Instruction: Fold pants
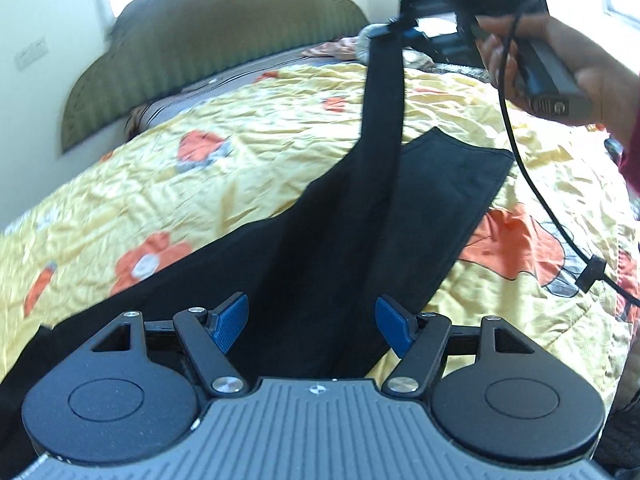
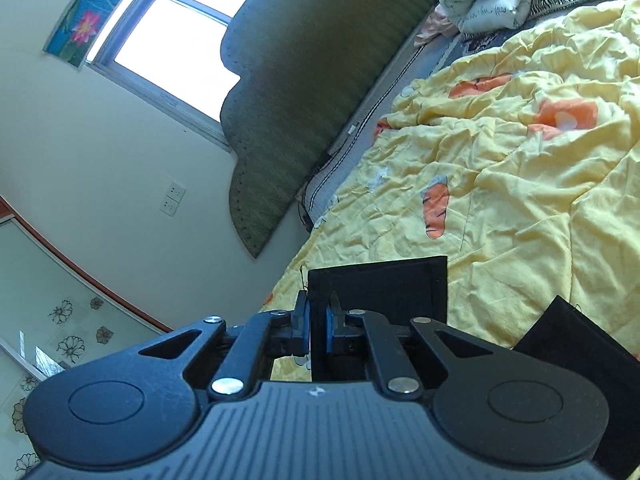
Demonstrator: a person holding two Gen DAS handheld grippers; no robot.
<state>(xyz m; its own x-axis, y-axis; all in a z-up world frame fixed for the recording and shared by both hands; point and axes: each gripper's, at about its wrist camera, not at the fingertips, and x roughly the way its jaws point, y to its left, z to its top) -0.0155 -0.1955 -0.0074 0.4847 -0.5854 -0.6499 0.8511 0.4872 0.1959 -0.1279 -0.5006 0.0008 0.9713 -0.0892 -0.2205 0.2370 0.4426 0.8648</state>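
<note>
Two grippers worked black pants [image 1: 320,240] on the yellow floral bedspread [image 1: 140,200]: my right gripper [image 2: 319,326] pinched one raised leg hem; my left gripper [image 1: 312,320] gaped wide above them.

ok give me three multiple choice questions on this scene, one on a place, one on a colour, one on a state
1. Where do the pants lie?
A. on a bed quilt
B. on a wooden floor
C. in a basket

2. What colour are the pants?
A. white
B. black
C. red

3. How do the left gripper jaws stand?
A. shut on a pillow
B. shut on the pants
C. open

Answers:
1. A: the cloth spreads over the yellow flowered quilt.
2. B: both views show black fabric.
3. C: the blue pads sit wide apart, while the right gripper pinches a lifted leg end.
</note>
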